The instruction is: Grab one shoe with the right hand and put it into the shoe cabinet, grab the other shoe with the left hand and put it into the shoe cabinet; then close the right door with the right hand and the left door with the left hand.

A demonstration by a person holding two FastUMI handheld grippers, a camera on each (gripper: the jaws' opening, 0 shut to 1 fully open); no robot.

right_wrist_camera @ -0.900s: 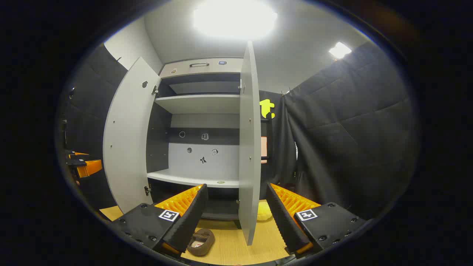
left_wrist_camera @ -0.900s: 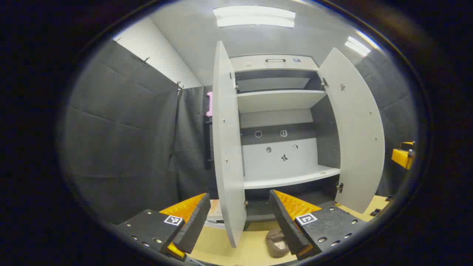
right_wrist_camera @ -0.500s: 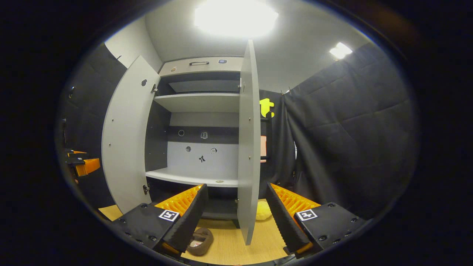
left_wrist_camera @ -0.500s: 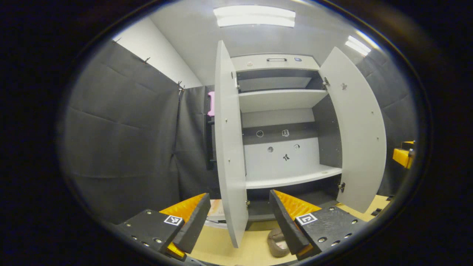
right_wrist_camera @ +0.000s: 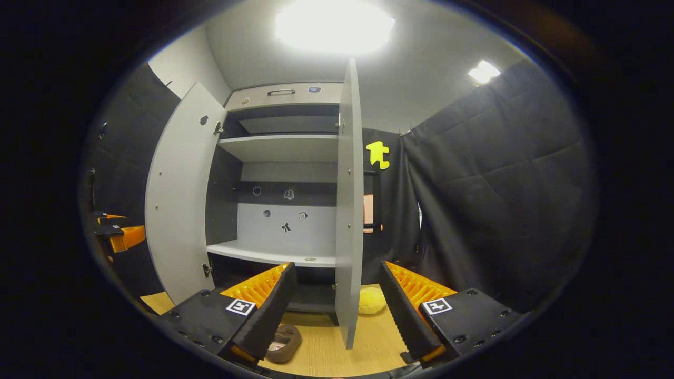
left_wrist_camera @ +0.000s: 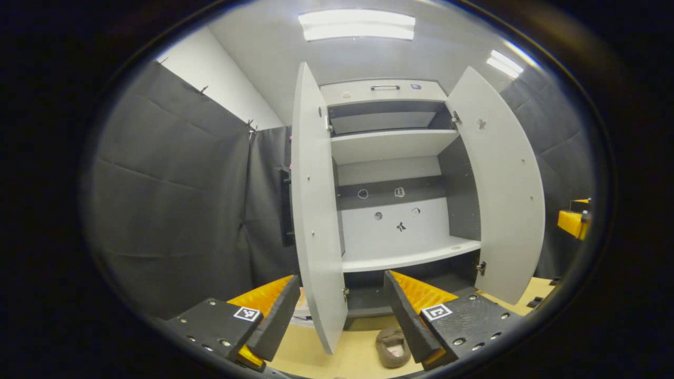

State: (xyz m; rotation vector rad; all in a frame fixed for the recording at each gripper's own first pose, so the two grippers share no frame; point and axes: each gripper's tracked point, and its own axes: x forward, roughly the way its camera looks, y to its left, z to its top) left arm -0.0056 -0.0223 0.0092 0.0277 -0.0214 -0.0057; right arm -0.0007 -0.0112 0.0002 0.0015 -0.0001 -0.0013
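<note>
The grey shoe cabinet (left_wrist_camera: 392,145) (right_wrist_camera: 281,147) stands ahead with both doors swung wide. A brown shoe (left_wrist_camera: 392,347) (right_wrist_camera: 284,342) lies on the wooden floor in front of it. My left gripper (left_wrist_camera: 339,316) is open, its fingers on either side of the left door's edge (left_wrist_camera: 313,221), and the shoe lies low beside its right finger. My right gripper (right_wrist_camera: 337,310) is open too, straddling the right door's edge (right_wrist_camera: 347,210). A soft yellow thing (right_wrist_camera: 371,300) lies on the floor behind that door; I cannot tell whether it is a shoe.
Black padded cloth walls close in on both sides. The right door (left_wrist_camera: 500,184) and left door (right_wrist_camera: 179,200) jut out toward me. The other gripper shows far off at the view's edge (left_wrist_camera: 574,221) (right_wrist_camera: 118,237). Wooden floor (right_wrist_camera: 321,347) lies before the cabinet.
Both views have shifted slightly: each door edge has slid a little left in its view. More of the yellow thing shows behind the right door. Both grippers stay open.
</note>
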